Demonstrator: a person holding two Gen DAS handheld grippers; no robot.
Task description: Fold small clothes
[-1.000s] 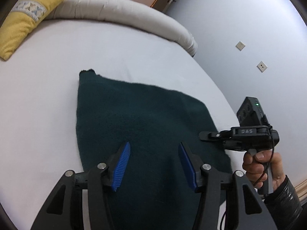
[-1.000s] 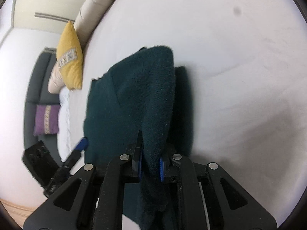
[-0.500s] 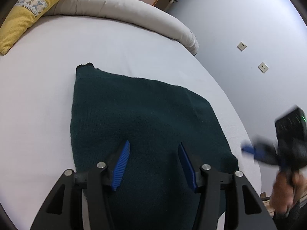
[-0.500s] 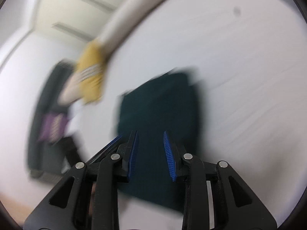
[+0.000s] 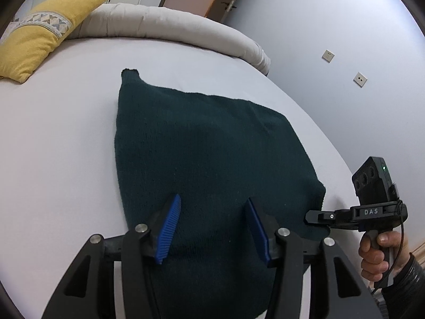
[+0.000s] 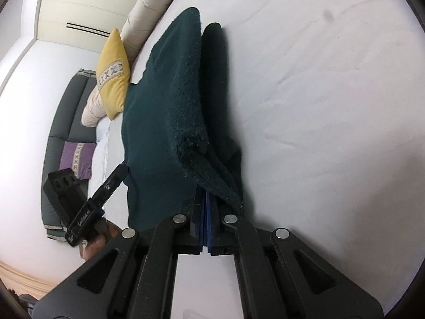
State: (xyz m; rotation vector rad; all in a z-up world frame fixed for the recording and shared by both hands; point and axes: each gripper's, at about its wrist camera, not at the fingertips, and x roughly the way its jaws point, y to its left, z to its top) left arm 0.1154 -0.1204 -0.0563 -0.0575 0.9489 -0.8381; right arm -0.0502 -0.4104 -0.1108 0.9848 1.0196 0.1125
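Observation:
A dark green knitted garment point(image 5: 207, 146) lies spread on the white bed point(image 5: 53, 146). My left gripper point(image 5: 212, 230) hovers over its near end; the jaws are closing slightly, and the blue pads stand well apart without pressing the cloth. My right gripper point(image 5: 316, 216), held by a hand point(image 5: 377, 252), reaches the garment's near right corner. In the right wrist view the right gripper point(image 6: 205, 208) is shut on the garment's edge point(image 6: 164, 106), which rises in a fold off the bed point(image 6: 318, 106). The left gripper point(image 6: 117, 178) shows at the left.
A yellow pillow point(image 5: 34, 42) and a long cream bolster point(image 5: 172, 29) lie at the bed's far rim. The wall with two sockets point(image 5: 360, 79) stands to the right. A grey sofa point(image 6: 66, 111) with a purple cushion point(image 6: 75, 159) is beyond the bed.
My right gripper let go of the cloth, swung away open, then came back and shut on the garment's near right corner. The left gripper shifted a little over the garment.

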